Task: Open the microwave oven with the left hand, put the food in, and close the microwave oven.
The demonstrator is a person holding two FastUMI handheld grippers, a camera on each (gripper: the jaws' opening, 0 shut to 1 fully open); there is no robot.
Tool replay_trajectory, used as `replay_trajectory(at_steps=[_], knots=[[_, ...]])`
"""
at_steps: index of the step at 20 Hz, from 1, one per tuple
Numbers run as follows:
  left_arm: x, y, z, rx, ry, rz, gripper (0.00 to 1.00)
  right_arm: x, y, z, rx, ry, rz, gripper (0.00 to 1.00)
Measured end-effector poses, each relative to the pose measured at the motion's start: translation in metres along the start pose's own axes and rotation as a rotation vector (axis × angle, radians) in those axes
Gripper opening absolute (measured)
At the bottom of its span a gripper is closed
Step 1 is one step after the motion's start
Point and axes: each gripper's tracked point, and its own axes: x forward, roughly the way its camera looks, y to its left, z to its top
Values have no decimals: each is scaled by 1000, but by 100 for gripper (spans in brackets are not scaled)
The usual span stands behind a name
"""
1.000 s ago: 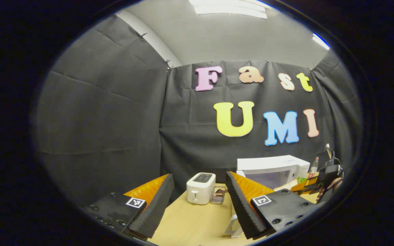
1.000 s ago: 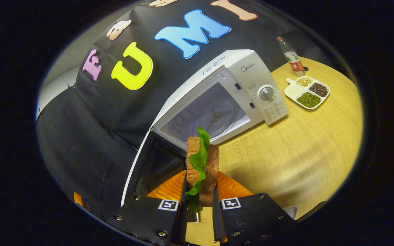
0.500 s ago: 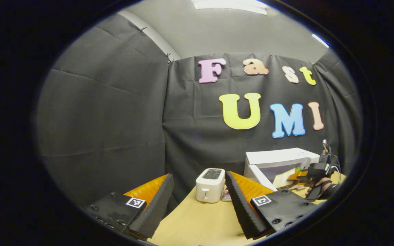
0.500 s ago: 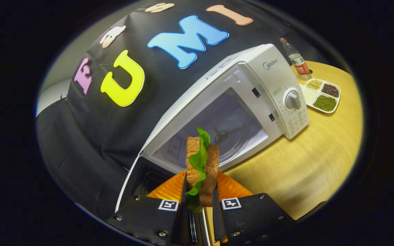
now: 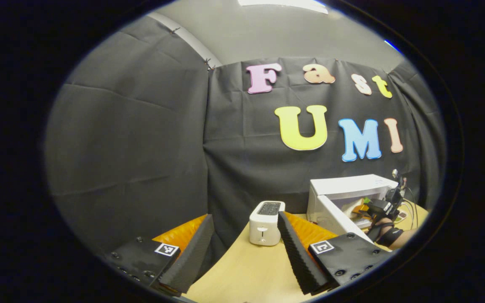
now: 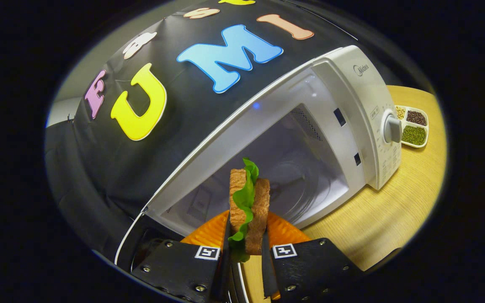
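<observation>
The white microwave (image 6: 364,97) stands with its door (image 6: 131,242) swung open to the left, showing the bare cavity (image 6: 297,172). My right gripper (image 6: 246,229) is shut on a sandwich (image 6: 249,202) of brown bread and green lettuce, held upright just in front of the cavity mouth. In the left gripper view the microwave (image 5: 350,187) is far off at the right with its door (image 5: 335,214) open. There the right gripper (image 5: 377,207) and the hand (image 5: 390,236) holding it are at the opening. My left gripper (image 5: 244,216) hangs open over the table, holding nothing.
A white toaster (image 5: 265,223) stands on the wooden table (image 5: 246,269) left of the microwave. A white divided dish of beans (image 6: 413,128) sits to the right of the microwave, past its dial (image 6: 392,128). Black cloth walls close the booth behind.
My right gripper has carried the sandwich closer to the open cavity, which now looms larger. The left gripper has shifted slightly and stays open.
</observation>
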Motion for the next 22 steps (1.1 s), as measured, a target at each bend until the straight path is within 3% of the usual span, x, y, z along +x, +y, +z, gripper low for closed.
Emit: replay_trajectory(at_steps=[8,12,14,16,17,22], knots=[[-2,9,-8,41,19,39,97,40,-14,-16,-19,14,-3,32],[2,3,-14,47,19,33,100,45,-27,-18,-70,1,-50,36],[3,1,-15,54,17,34,97,47,-37,-14,-95,-11,-83,40],[3,0,-19,56,20,37,100,49,-48,-9,-123,-21,-126,47],[2,-1,-19,51,20,37,100,49,-55,-7,-137,-23,-144,60],[1,-10,-25,54,18,29,100,34,-70,6,-235,-40,-208,89]])
